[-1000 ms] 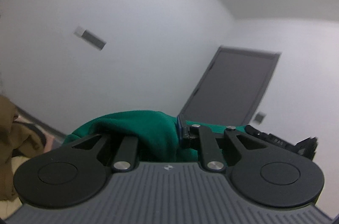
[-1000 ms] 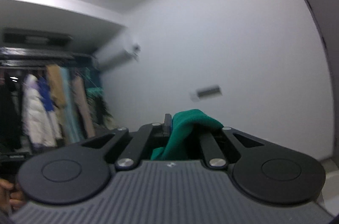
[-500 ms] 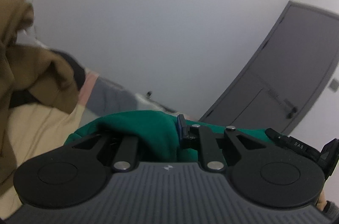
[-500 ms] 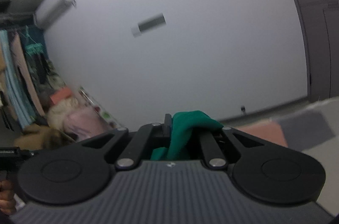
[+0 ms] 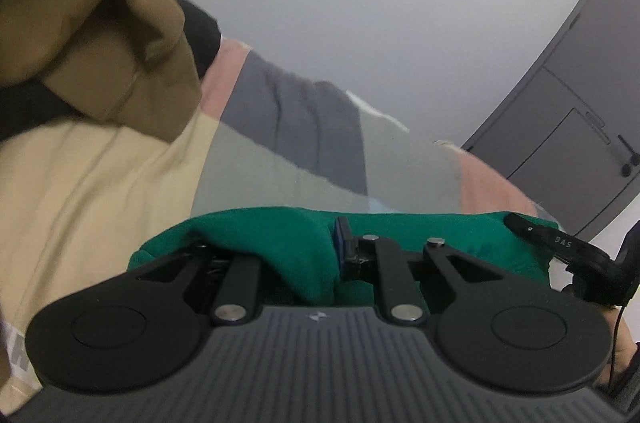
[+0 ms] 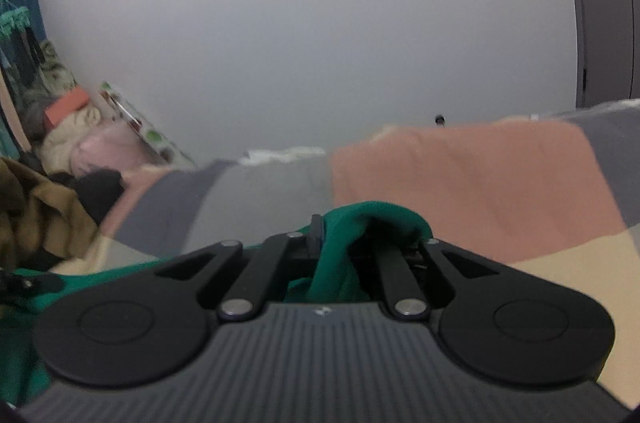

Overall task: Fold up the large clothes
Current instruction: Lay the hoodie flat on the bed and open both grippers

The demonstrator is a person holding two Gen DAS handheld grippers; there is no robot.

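- Both cameras have swung down in the last second; a second ago they showed bare wall, ceiling and door, now a patchwork bed cover (image 5: pixel 280 151) fills the lower half of each view; judged from that, the green garment (image 5: pixel 288 243) is being brought down from a raised hold toward the bed
- The left tongs (image 5: pixel 320 247) are clenched on a thick bunch of green cloth, which humps over the left finger and runs off toward 3 o'clock; the grip looks the same as a second ago
- The right tongs (image 6: pixel 340 239) are clamped on a narrower fold of the same garment (image 6: pixel 344 259); more green trails away at 8 o'clock in that view, so the cloth spans between the two tools
- The other tool's black frame shows at 4 o'clock in the left view, just beside the green edge; the two tongs are near one another
- That likely means a fold is about to be laid, though how much of the garment already rests on the bed is hidden under the tool bodies
- Open room: the pink, grey and cream patches ahead at 12 o'clock look free of clutter
- Edges to mind: a brown garment (image 5: pixel 104 47) is heaped at 10 o'clock in the left view, with something black under it; the far bed edge meets the wall at 12 o'clock; the grey door (image 5: pixel 580 95) stands at 2 o'clock
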